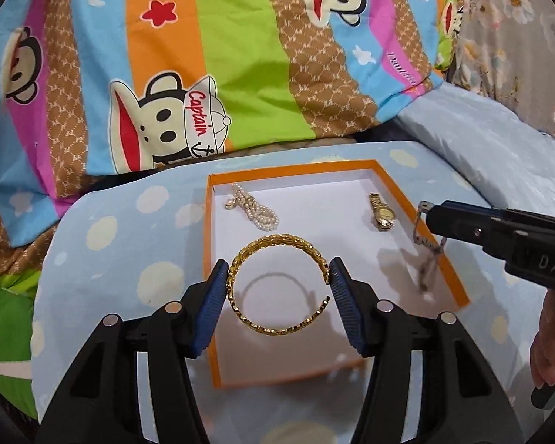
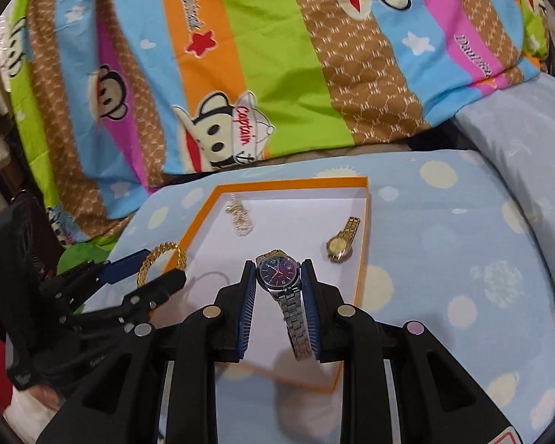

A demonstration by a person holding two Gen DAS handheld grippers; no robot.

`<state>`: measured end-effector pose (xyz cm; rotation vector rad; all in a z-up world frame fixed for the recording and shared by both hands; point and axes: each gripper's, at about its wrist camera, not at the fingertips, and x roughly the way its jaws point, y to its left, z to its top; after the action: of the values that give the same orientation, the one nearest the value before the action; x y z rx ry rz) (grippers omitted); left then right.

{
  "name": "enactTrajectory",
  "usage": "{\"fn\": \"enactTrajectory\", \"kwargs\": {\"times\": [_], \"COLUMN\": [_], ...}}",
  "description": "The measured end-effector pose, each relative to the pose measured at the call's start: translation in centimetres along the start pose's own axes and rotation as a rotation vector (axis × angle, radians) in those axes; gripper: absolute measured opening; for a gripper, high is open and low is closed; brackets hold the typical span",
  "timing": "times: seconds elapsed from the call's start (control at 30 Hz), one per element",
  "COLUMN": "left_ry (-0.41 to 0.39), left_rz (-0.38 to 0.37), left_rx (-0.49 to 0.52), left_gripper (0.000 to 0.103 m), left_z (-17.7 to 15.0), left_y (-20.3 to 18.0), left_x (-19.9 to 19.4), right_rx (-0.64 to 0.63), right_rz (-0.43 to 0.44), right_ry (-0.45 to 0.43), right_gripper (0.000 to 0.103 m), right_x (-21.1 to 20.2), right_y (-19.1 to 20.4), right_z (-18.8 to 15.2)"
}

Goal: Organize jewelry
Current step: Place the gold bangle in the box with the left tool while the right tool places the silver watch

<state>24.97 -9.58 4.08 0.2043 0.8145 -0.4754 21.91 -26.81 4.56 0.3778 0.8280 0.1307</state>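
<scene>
- Left tongs point(image 1: 279, 277) clamp the gold bangle point(image 1: 277, 288), ring flat-on, above the box's point(image 1: 451, 270) near-left floor.
- Right tongs point(image 2: 279, 281) pinch the silver watch point(image 2: 278, 272), strap hanging towards camera, over the box's right half.

Glossy gold metal on the textured bangle point(image 1: 277, 288). Polished steel links on the silver watch point(image 2: 283, 288), with a shiny dark glass face. Matt white card inside the orange box point(image 1: 451, 270). Ribbed blue rubber on matt black plastic fingers point(image 1: 212, 307). Soft printed cloth on the pillow point(image 2: 462, 251).
</scene>
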Motion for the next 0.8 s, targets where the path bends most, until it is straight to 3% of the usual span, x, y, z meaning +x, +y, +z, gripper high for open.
{"fn": "enactTrajectory", "kwargs": {"times": [0.23, 0.47, 0.63, 0.8], "left_ry": [0.069, 0.078, 0.046, -0.065], "left_rz": [0.024, 0.019, -0.001, 0.007], "left_rx": [-0.008, -0.001, -0.065, -0.129], "left_gripper": [0.054, 0.055, 0.06, 0.061], "left_z": [0.7, 1.3, 1.8, 1.7], "left_y": [1.0, 1.1, 2.3, 4.4], "left_x": [5.0, 6.5, 5.4, -0.3], "right_rx": [-0.011, -0.096, -0.107, -0.113], "right_rz": [-0.036, -0.093, -0.074, -0.056], "right_ry": [0.078, 0.106, 0.008, -0.103], "right_gripper": [0.023, 0.025, 0.028, 0.031], "right_x": [5.2, 8.2, 5.7, -0.5], "right_y": [-0.5, 1.0, 1.9, 2.2], "right_z": [3.0, 4.9, 5.2, 3.0]}}
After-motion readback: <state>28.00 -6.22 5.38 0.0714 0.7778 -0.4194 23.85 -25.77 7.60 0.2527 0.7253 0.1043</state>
